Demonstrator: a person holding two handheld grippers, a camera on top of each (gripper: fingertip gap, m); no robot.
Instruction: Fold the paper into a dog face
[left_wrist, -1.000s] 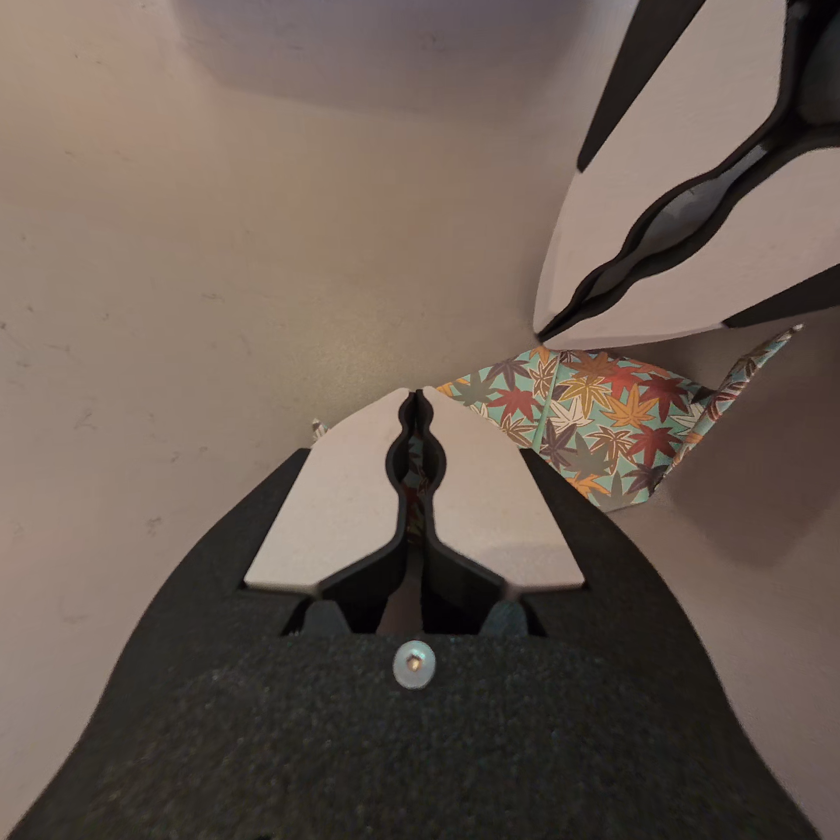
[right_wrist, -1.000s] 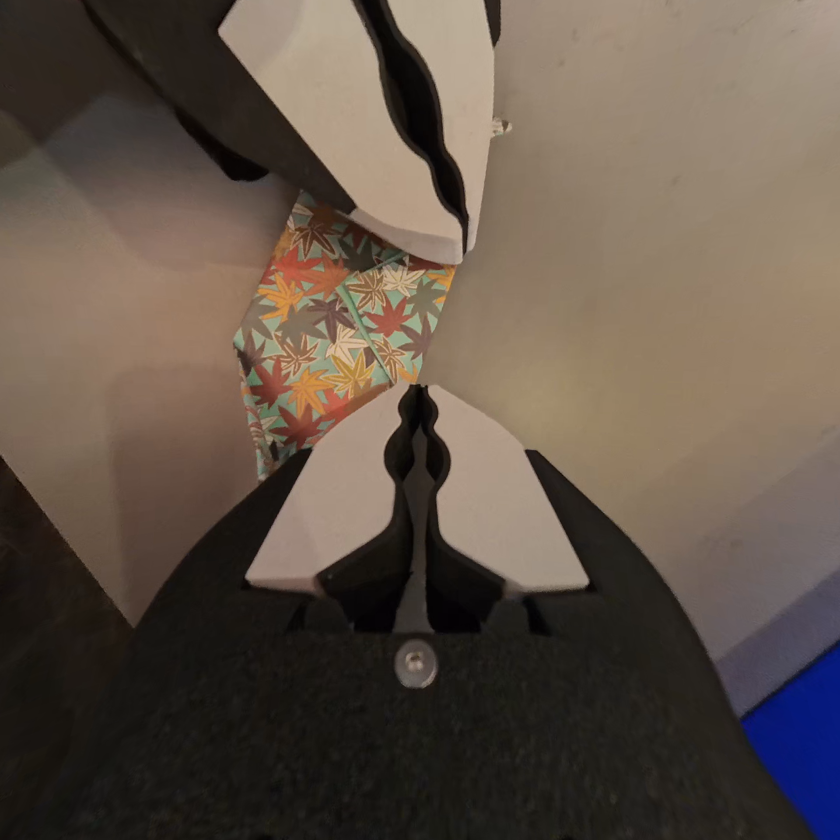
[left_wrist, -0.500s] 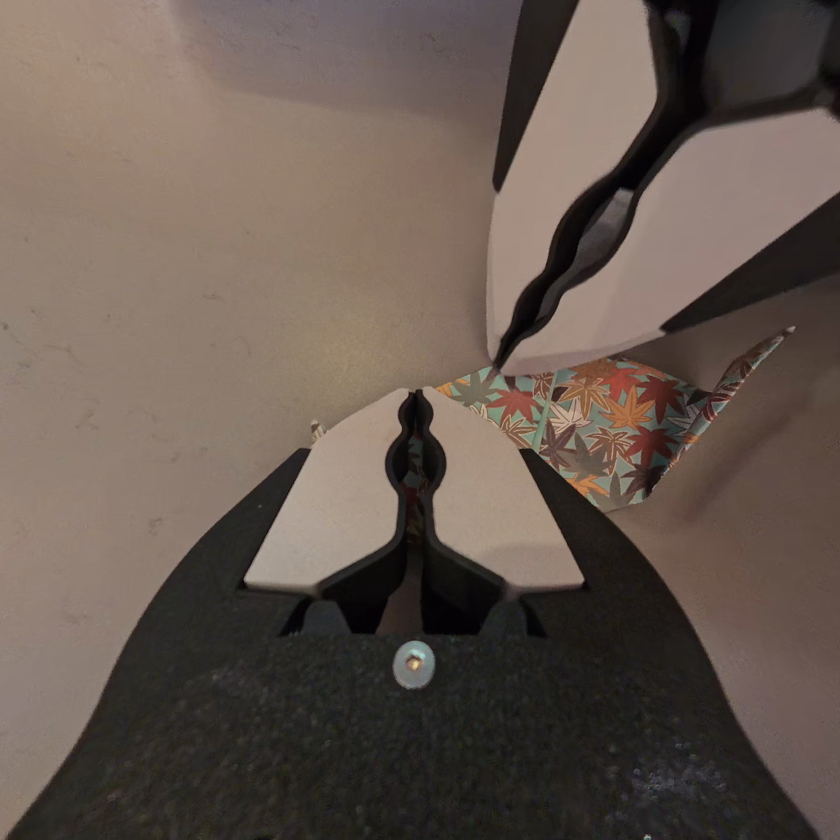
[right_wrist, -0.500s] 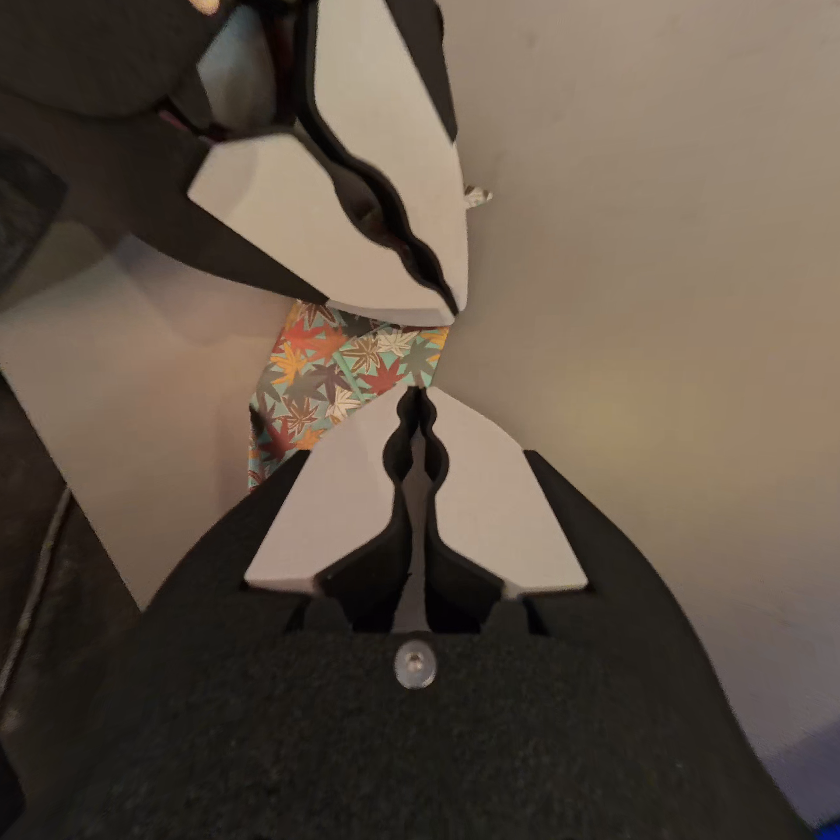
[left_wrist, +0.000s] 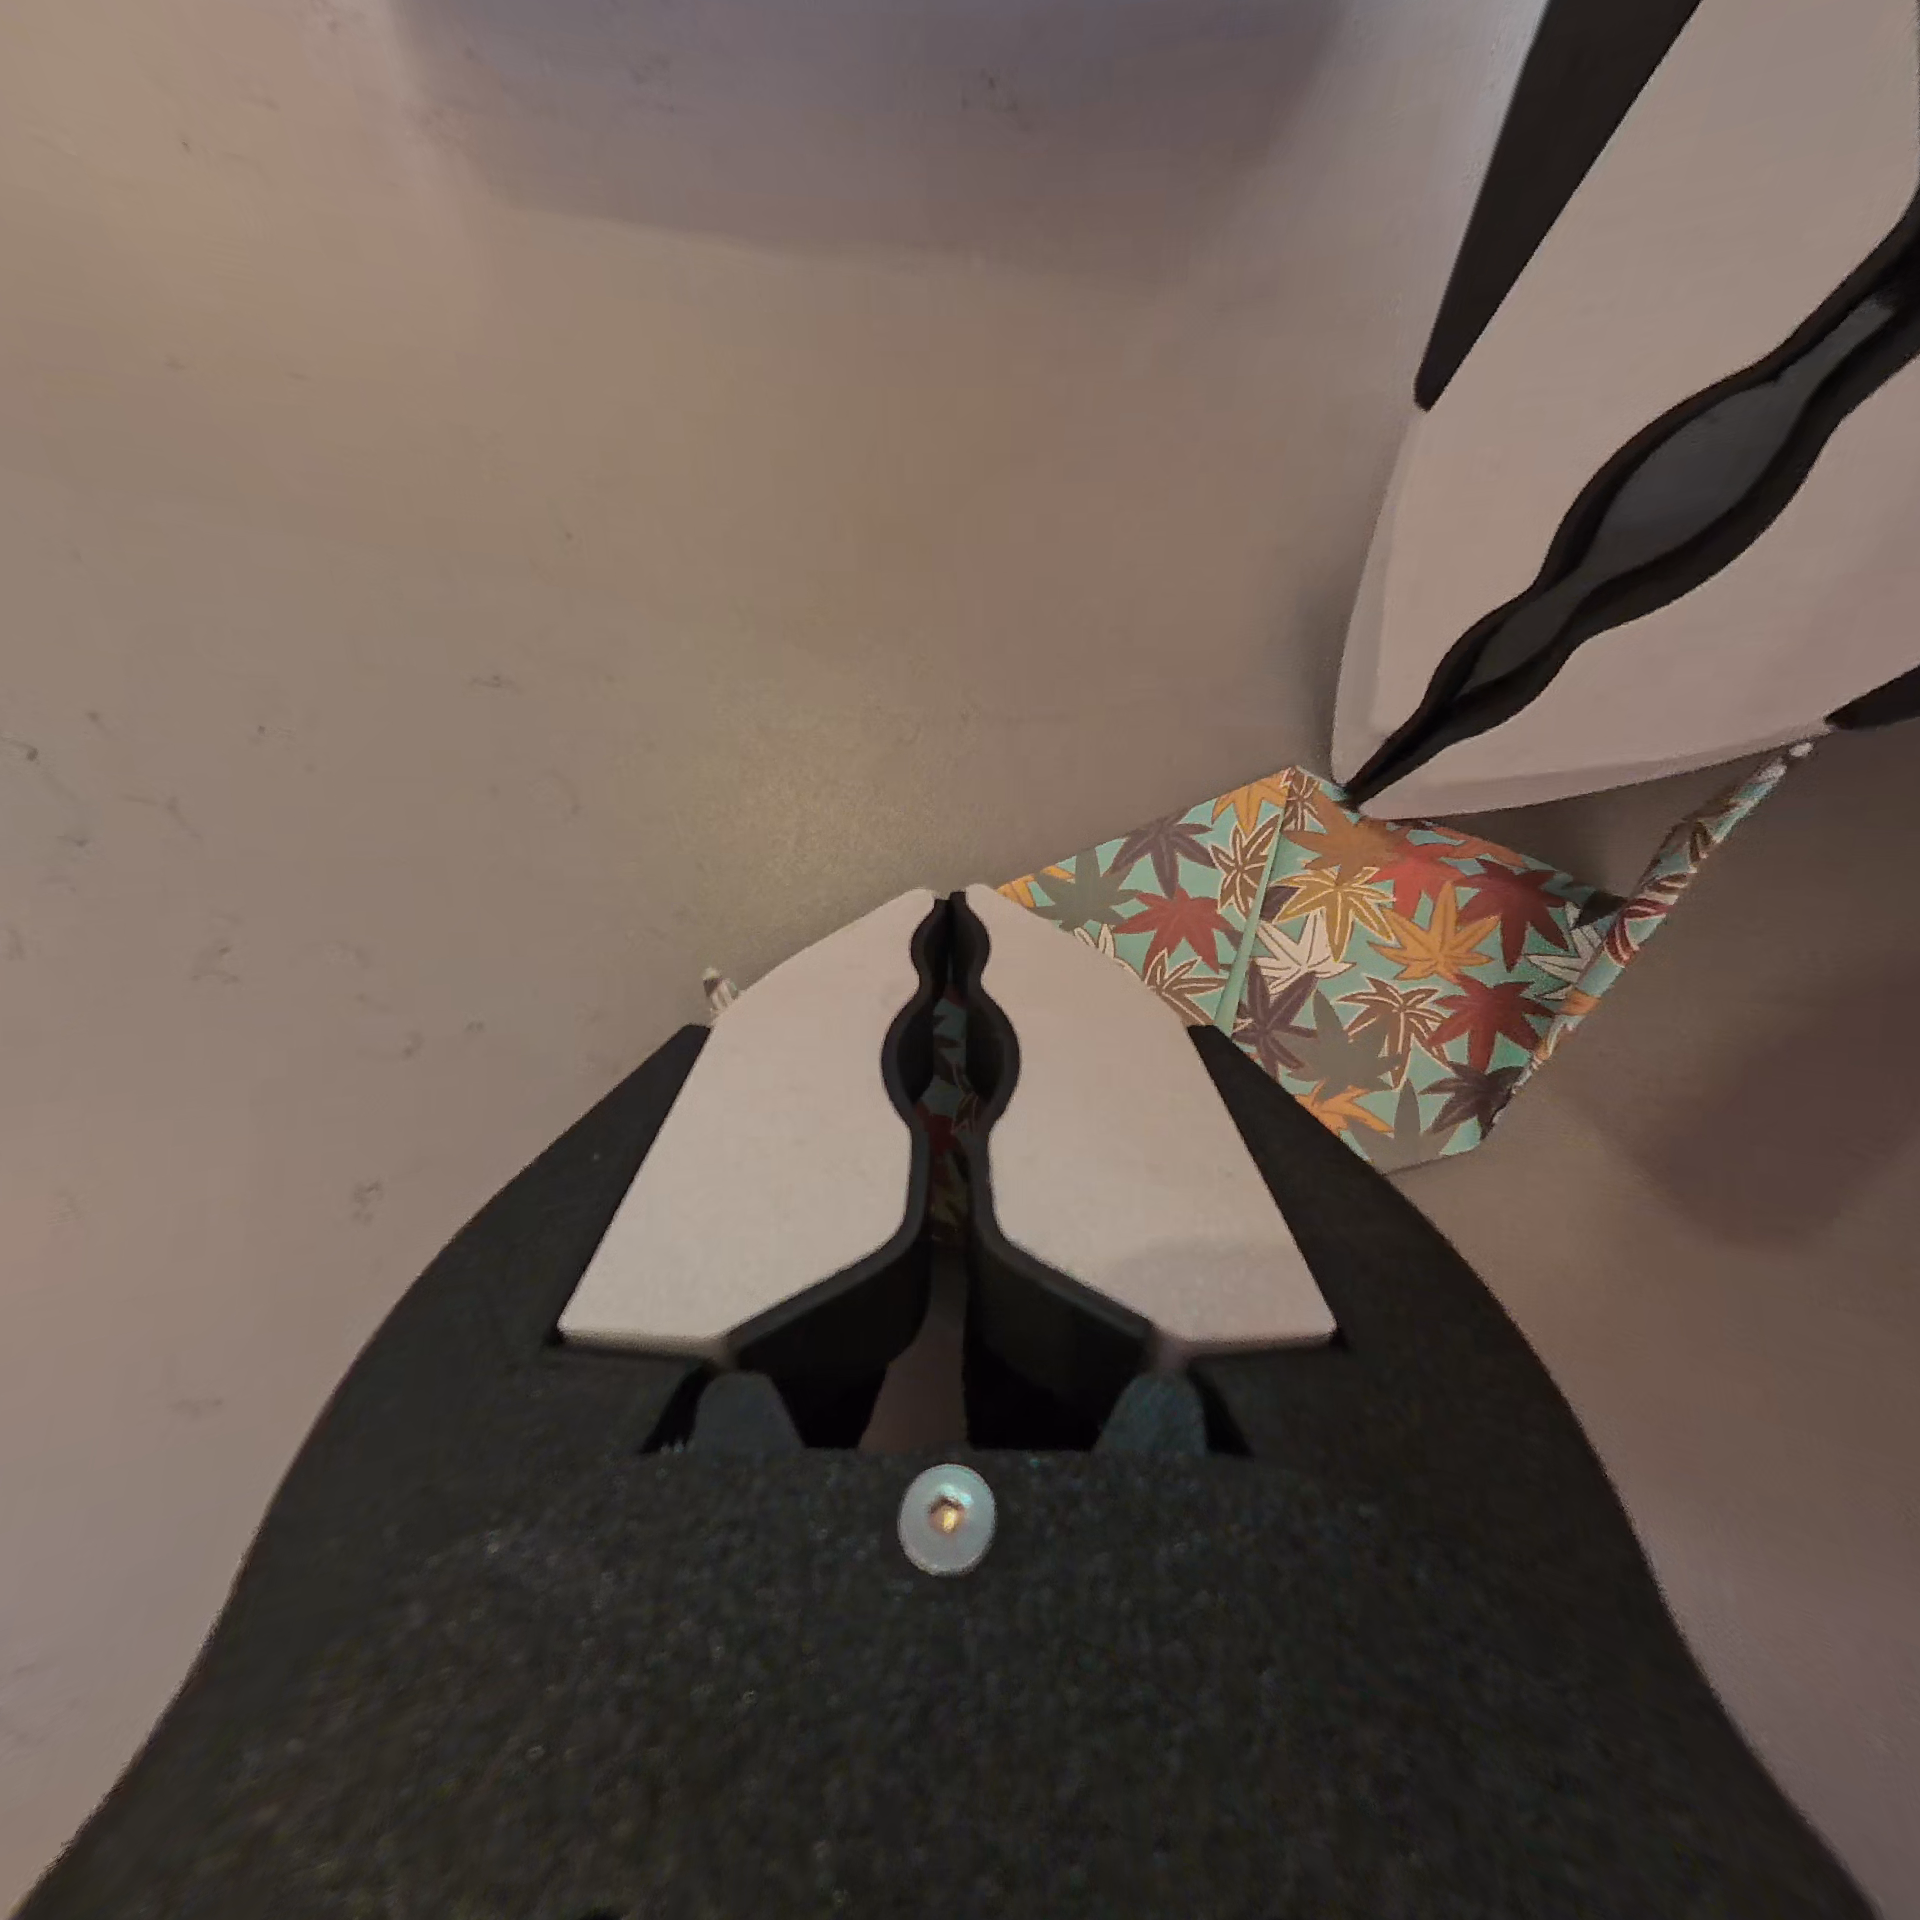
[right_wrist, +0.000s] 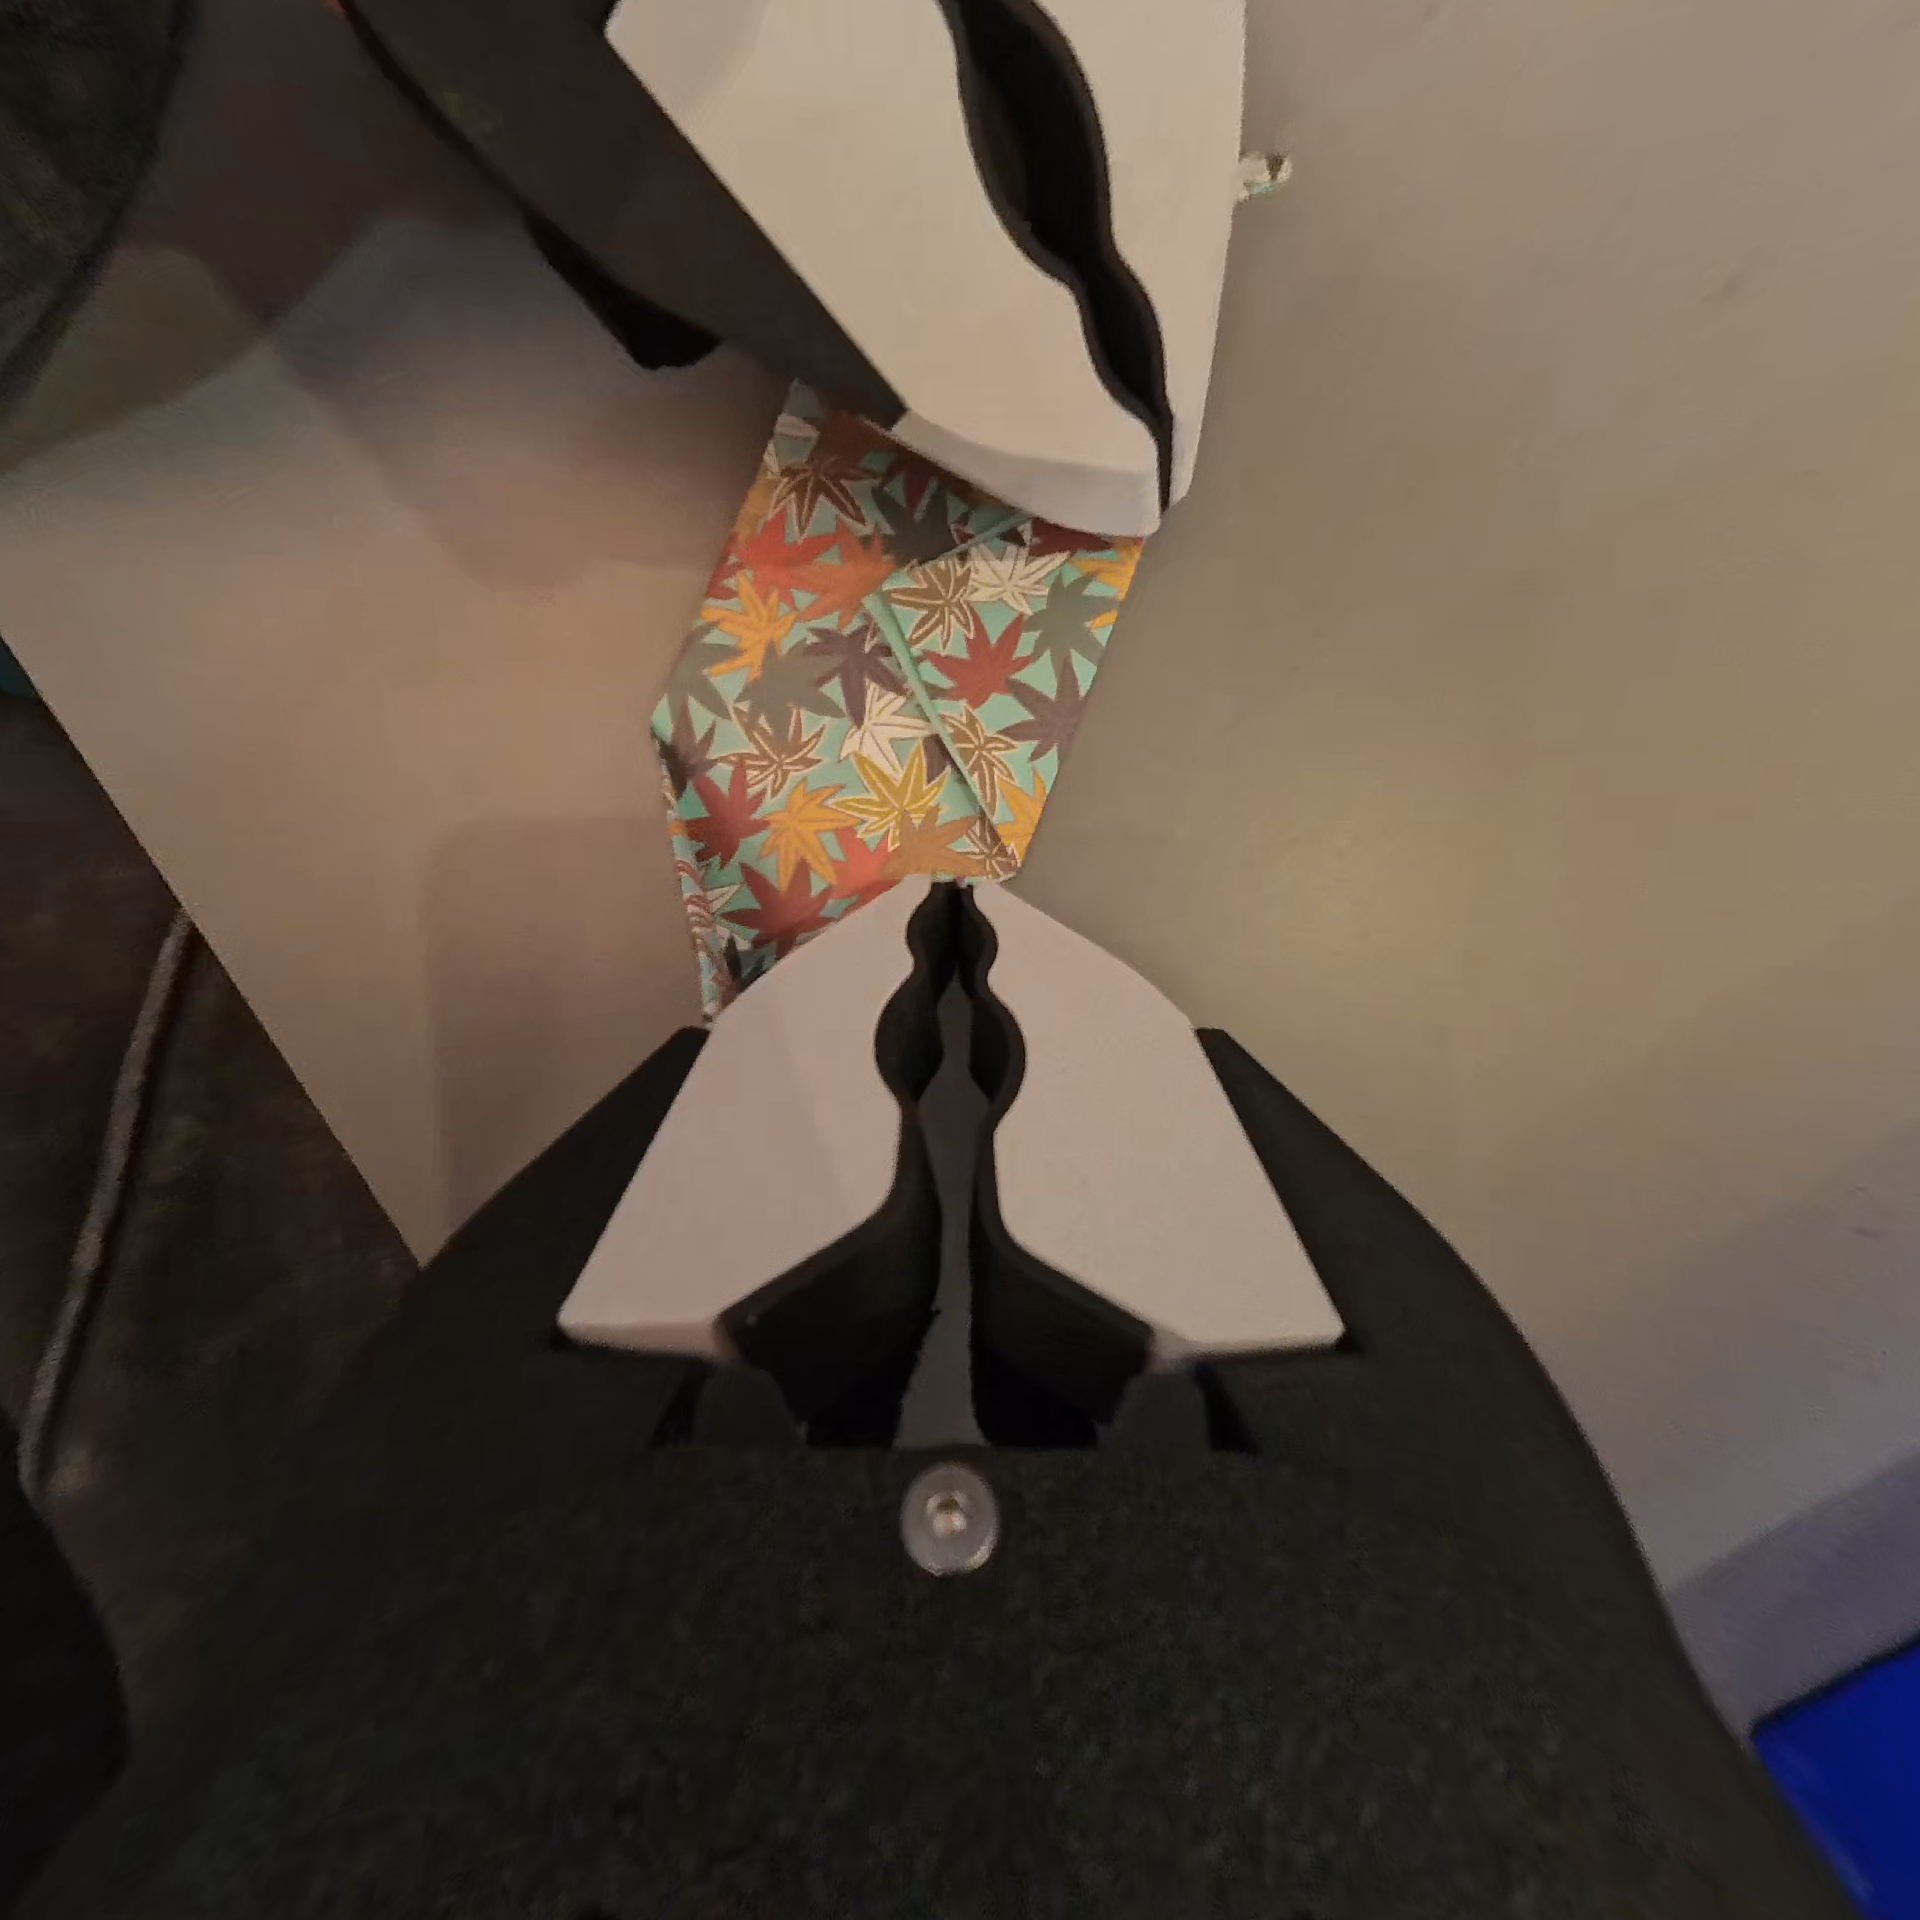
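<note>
Pale tabletop (left_wrist: 520, 623), dim warm light. Paper (left_wrist: 1351, 977), teal with autumn leaves, folded into flat wedge, one flap (left_wrist: 1704, 831) raised at right end. Long axis runs between grippers. Left gripper (left_wrist: 951, 904) clamped on near corner; right gripper (right_wrist: 951, 894) jaws together, tips on opposite corner, grip unclear. Both equally near.

kind of place unclear: only a plain pale tabletop (left_wrist: 520, 623) and dark floor (right_wrist: 156, 1091).

Opposed close wrist views share the paper (left_wrist: 1340, 997).
</note>
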